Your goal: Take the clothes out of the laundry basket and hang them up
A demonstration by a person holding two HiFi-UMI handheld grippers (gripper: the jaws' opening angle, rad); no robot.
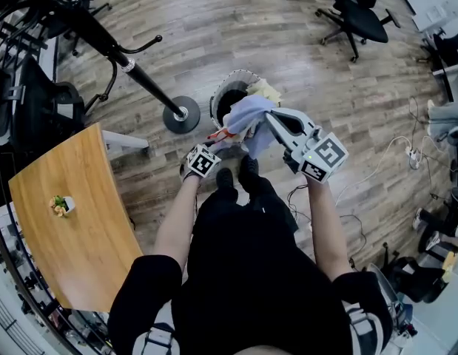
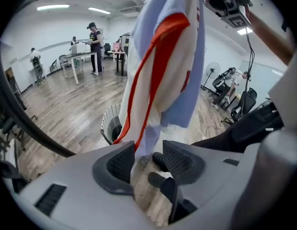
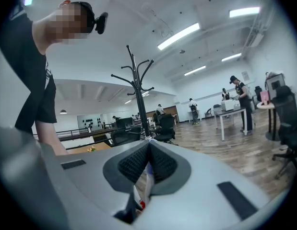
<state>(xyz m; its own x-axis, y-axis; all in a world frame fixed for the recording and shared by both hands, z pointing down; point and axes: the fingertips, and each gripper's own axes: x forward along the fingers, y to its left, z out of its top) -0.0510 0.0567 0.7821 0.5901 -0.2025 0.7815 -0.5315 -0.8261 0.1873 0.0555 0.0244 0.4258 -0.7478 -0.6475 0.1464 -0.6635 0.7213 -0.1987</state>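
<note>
A light blue and white garment (image 1: 247, 118) with a red stripe hangs over the wire laundry basket (image 1: 223, 89). My right gripper (image 1: 273, 117) is shut on its upper part; in the right gripper view a sliver of the cloth (image 3: 148, 178) shows between the closed pads (image 3: 134, 164). In the left gripper view the garment (image 2: 162, 71) hangs down from the right gripper (image 2: 225, 1), and its lower edge lies between the jaws of my left gripper (image 2: 148, 152). Those jaws stand apart, with floor showing in the gap, so they are open. The basket (image 2: 111, 123) stands on the floor behind.
A black coat stand (image 1: 132, 69) with a round base (image 1: 182, 114) is just left of the basket; its hooks (image 3: 137, 80) rise ahead in the right gripper view. A yellow cloth (image 1: 264, 91) lies in the basket. A wooden table (image 1: 73, 213) is at left, an office chair (image 1: 358, 17) far right.
</note>
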